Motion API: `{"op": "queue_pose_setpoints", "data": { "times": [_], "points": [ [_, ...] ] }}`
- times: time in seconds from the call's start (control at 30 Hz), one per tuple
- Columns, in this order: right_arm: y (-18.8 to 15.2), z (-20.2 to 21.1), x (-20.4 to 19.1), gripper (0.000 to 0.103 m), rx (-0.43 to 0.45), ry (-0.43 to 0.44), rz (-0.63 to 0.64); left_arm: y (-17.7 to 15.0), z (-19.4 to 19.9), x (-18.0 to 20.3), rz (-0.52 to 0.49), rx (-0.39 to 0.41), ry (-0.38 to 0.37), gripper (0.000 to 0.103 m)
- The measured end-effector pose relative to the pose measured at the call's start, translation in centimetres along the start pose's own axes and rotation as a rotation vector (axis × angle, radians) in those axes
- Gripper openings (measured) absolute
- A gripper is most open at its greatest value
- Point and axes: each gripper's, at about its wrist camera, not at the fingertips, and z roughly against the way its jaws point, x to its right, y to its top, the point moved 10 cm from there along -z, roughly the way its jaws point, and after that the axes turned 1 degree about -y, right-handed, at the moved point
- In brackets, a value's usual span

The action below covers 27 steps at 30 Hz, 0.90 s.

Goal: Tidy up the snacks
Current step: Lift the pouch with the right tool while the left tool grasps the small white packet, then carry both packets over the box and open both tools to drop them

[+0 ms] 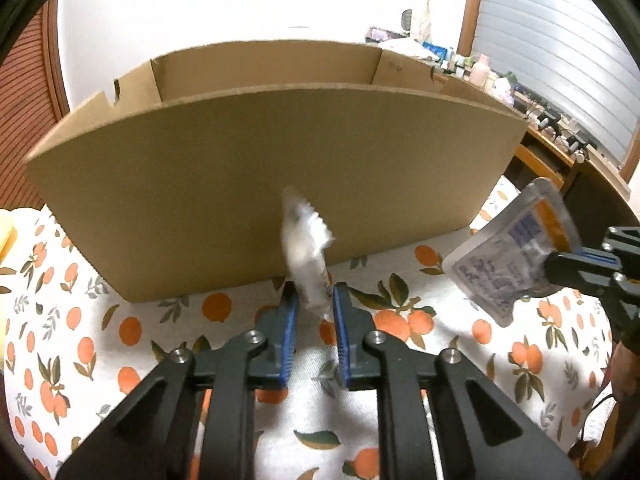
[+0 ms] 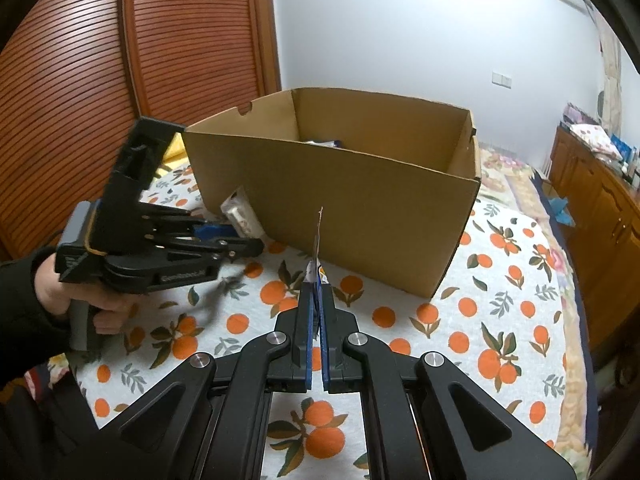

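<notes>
**Both grippers loaded in front of the open carton**

Left gripper (image 1: 314, 300): its blue pads are closed on the lower end of a white snack packet (image 1: 306, 252). The packet stands nearly upright above the fingertips, its crimped top edge just short of the near wall of the cardboard box (image 1: 260, 168). The packet is motion-blurred and its print cannot be read.

Right gripper (image 2: 318, 280): narrow, clamped on a flat pouch (image 2: 319, 236). From its own camera the pouch appears edge-on, as a thin line only. From the left wrist camera the same pouch (image 1: 516, 252) shows its face: clear film with blue print and an orange band, held by 1 corner and tilted, off the box's right end. The text on it is too small to read.

The box stands on the bench (image 2: 500, 320), which is covered with an orange-patterned cloth. Its top is open, and the near rim sits higher than both held items in the left wrist view. Open cloth lies in front of the near wall and past the box's right corner. A wooden louvred door (image 2: 80, 80) stands behind the left side, and a wooden cabinet (image 2: 592, 208) runs along the right.

The box interior is mostly hidden by the near wall; from the right wrist camera only a sliver of packaging (image 2: 324, 143) shows at the back. The bench's edges are cut off by the lens rim.
</notes>
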Motion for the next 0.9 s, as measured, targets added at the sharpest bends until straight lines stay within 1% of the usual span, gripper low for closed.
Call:
{"op": "queue_pose_setpoints", "data": {
  "times": [0.2, 0.37, 0.63, 0.9],
  "points": [
    [0.3, 0.3, -0.4, 0.0, 0.008, -0.004, 0.005, -0.2, 1.5, -0.5, -0.032, 0.033, 0.012, 0.01],
    [0.5, 0.6, -0.6, 0.0, 0.017, -0.011, 0.012, -0.3, 2.8, -0.3, -0.036, 0.049, -0.009, 0.01],
    [1.7, 2.2, -0.6, 0.0, 0.056, -0.018, 0.017, 1.4, 7.1, 0.7, -0.067, 0.113, -0.037, 0.01],
    [5.3, 4.5, -0.4, 0.0, 0.132, -0.03, 0.042, 4.8, 10.9, -0.2, -0.102, 0.183, -0.032, 0.011]
  ]
}}
